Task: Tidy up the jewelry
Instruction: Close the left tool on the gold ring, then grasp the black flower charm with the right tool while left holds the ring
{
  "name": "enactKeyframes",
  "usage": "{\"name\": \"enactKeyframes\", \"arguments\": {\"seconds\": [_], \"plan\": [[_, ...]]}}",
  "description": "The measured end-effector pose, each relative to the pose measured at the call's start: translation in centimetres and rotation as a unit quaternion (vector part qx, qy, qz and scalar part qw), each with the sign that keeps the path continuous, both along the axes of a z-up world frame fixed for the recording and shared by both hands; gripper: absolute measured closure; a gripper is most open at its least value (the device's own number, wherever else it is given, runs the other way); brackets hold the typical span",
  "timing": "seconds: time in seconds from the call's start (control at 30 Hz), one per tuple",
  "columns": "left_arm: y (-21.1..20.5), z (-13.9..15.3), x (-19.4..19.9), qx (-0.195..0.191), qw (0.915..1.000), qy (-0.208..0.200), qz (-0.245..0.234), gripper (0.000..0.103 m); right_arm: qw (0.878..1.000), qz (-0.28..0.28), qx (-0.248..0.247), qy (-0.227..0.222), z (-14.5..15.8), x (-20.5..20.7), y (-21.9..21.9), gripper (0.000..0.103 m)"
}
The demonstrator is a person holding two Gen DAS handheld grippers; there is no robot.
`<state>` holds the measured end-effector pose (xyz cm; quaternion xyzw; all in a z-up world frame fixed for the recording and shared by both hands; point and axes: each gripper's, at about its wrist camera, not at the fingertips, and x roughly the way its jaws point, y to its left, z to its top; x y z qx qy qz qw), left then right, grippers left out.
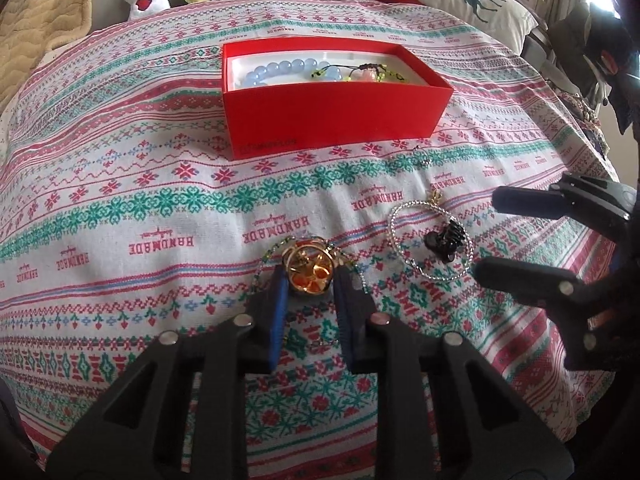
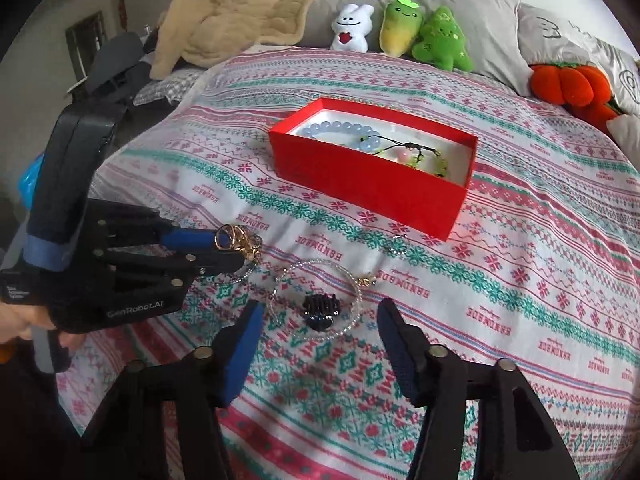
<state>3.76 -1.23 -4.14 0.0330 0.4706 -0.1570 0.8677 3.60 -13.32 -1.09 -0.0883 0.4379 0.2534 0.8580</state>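
In the left wrist view, the left gripper (image 1: 309, 280) at lower centre is clamped on a gold ornament (image 1: 307, 273) with its bead chain (image 1: 260, 268) trailing on the cloth (image 1: 120, 160); the red box (image 1: 332, 116) holding a blue bracelet (image 1: 276, 70) sits at upper centre, and a silver bracelet (image 1: 430, 240) ringing a black clip (image 1: 447, 239) lies at right, beside the right gripper (image 1: 486, 236). In the right wrist view, the right gripper (image 2: 320, 312) stands apart at bottom centre, flanking the silver bracelet (image 2: 320, 300) and black clip (image 2: 320, 312) without touching them, the left gripper (image 2: 236, 250) holds the ornament (image 2: 236, 242) at left, and the box (image 2: 376, 188) lies beyond, with plush toys (image 2: 404, 28) along the top.

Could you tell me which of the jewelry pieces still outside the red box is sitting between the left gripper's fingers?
The gold ornament, clamped in the left gripper. The silver bracelet and black hair claw lie free on the cloth.
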Motion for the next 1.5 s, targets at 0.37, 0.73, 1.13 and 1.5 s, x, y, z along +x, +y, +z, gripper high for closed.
{"name": "enactKeyframes", "arguments": {"seconds": [0.37, 0.73, 1.13, 1.5], "plan": [[0.7, 0.8, -0.9, -0.003, 1.0000, -0.007, -0.003, 0.078, 0.999, 0.007, -0.025, 0.025, -1.7, 1.8, 1.5, 0.073], [1.8, 1.6, -1.3, -0.018, 0.9998, -0.003, 0.007, 0.078, 0.999, 0.008, -0.030, 0.022, -1.6, 1.8, 1.9, 0.079], [2.6, 2.7, -1.7, -0.035, 0.9991, 0.001, 0.023, 0.078, 1.000, 0.012, -0.016, 0.009, 0.5, 1.0, 2.1, 0.079], [2.5, 3.9, -1.8, -0.046, 0.9986, -0.008, 0.023, 0.079, 1.000, 0.008, -0.003, -0.004, 2.2, 0.9, 1.9, 0.079]]}}
